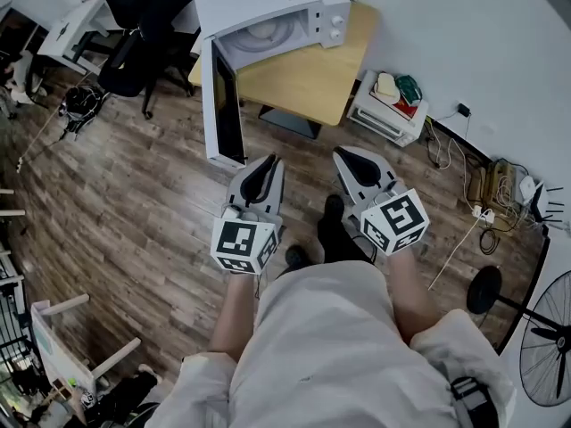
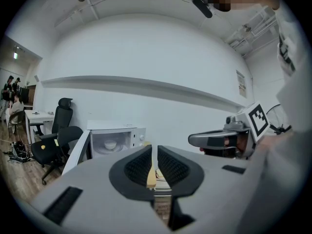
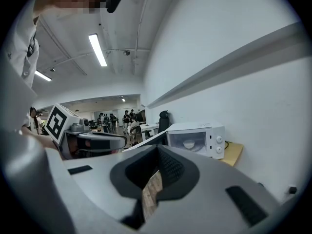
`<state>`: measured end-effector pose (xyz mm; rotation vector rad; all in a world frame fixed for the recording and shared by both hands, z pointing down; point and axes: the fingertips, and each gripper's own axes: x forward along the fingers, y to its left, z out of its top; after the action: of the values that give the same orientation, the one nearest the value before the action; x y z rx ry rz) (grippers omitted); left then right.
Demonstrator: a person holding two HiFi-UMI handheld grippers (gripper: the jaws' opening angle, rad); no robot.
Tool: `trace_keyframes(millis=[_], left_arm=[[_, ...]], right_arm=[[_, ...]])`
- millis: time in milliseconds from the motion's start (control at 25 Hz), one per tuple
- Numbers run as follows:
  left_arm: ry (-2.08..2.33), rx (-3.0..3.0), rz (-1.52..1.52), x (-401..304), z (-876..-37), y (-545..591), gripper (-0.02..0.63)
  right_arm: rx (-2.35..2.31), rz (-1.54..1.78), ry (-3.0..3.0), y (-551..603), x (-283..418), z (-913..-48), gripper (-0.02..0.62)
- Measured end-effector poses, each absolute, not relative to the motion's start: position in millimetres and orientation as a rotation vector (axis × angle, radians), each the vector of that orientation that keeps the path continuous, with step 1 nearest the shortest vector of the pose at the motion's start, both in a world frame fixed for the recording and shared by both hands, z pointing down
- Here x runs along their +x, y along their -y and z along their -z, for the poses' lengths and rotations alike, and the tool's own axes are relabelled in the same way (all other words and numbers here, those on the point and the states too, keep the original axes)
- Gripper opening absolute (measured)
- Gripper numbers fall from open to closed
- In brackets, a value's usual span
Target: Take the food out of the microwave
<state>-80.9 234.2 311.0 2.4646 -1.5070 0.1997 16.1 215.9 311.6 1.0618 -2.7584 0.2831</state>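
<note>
A white microwave point(image 1: 268, 3) stands on a wooden table point(image 1: 312, 83) ahead of me, its door point(image 1: 223, 105) swung wide open toward me. Inside, a small white bowl point(image 2: 110, 144) of food rests on the turntable, the bowl point(image 3: 189, 144) also showing in the right gripper view. My left gripper point(image 1: 268, 163) and right gripper point(image 1: 343, 157) hover side by side over the wood floor, well short of the microwave. The left gripper point(image 2: 152, 152) is shut and empty. The right gripper point(image 3: 158, 155) has its pads close together with nothing between them.
A black office chair point(image 1: 134, 25) sits left of the table. A low white shelf unit point(image 1: 388, 110) with items stands right of the table. Cables and a power strip point(image 1: 486, 199) lie along the right wall, and a floor fan point(image 1: 544, 346) stands at the lower right.
</note>
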Motion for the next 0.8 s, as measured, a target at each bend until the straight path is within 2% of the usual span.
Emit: trace_keyframes(millis=[160, 440, 800], left_arm=[[1.516, 2.462, -0.214, -67, -310, -207, 0.021], [1.523, 2.451, -0.234, -34, -311, -165, 0.078], [1.531, 2.437, -0.234, 16, -320, -127, 0.114]], right_arm=[[1.058, -0.291, 2.765, -187, 29, -310, 0.000], [1.038, -0.295, 2.794, -144, 59, -307, 0.000], [1.003, -0.306, 2.832, -104, 102, -314, 0.002]])
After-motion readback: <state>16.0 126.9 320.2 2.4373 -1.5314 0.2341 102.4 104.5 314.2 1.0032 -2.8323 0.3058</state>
